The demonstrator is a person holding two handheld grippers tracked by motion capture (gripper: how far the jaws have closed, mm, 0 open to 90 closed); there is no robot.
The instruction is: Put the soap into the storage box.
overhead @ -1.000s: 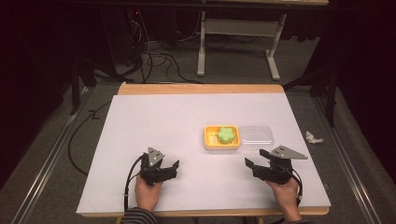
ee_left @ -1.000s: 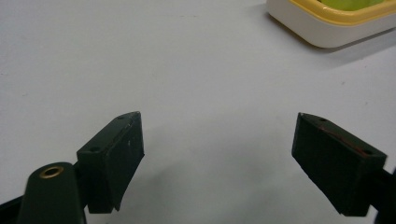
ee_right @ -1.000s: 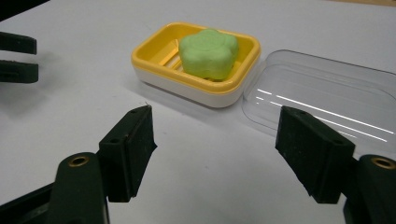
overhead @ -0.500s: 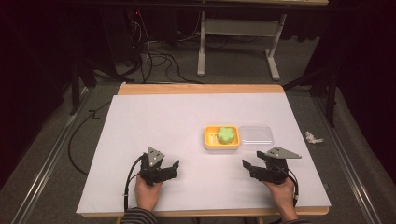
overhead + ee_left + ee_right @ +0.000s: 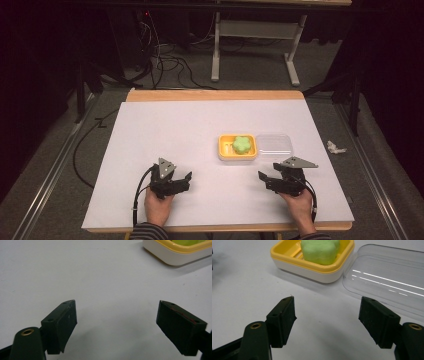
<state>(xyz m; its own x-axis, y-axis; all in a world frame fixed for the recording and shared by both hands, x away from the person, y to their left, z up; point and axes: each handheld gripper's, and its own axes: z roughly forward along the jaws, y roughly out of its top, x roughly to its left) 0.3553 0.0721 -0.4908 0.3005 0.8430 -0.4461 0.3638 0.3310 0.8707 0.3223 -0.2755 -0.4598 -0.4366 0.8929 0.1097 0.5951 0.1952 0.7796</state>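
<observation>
A yellow and white dish (image 5: 224, 149) (image 5: 287, 252) (image 5: 175, 252) sits right of the table's middle, with a green flower-shaped soap (image 5: 242, 145) (image 5: 320, 250) in it. Its clear lid (image 5: 274, 146) (image 5: 387, 277) lies flat beside it on the right. My left gripper (image 5: 186, 180) (image 5: 117, 325) rests low near the front edge, left of the dish, open and empty. My right gripper (image 5: 264, 181) (image 5: 327, 322) is open and empty too, just in front of the dish and lid.
A white sheet (image 5: 190, 130) covers the table, whose wooden edge (image 5: 215, 95) shows at the back. A small white scrap (image 5: 335, 147) lies on the floor to the right. Cables and a metal stand (image 5: 255, 40) are behind the table.
My right gripper has shifted slightly to the left and a little nearer the front edge. My left gripper has stayed where it was.
</observation>
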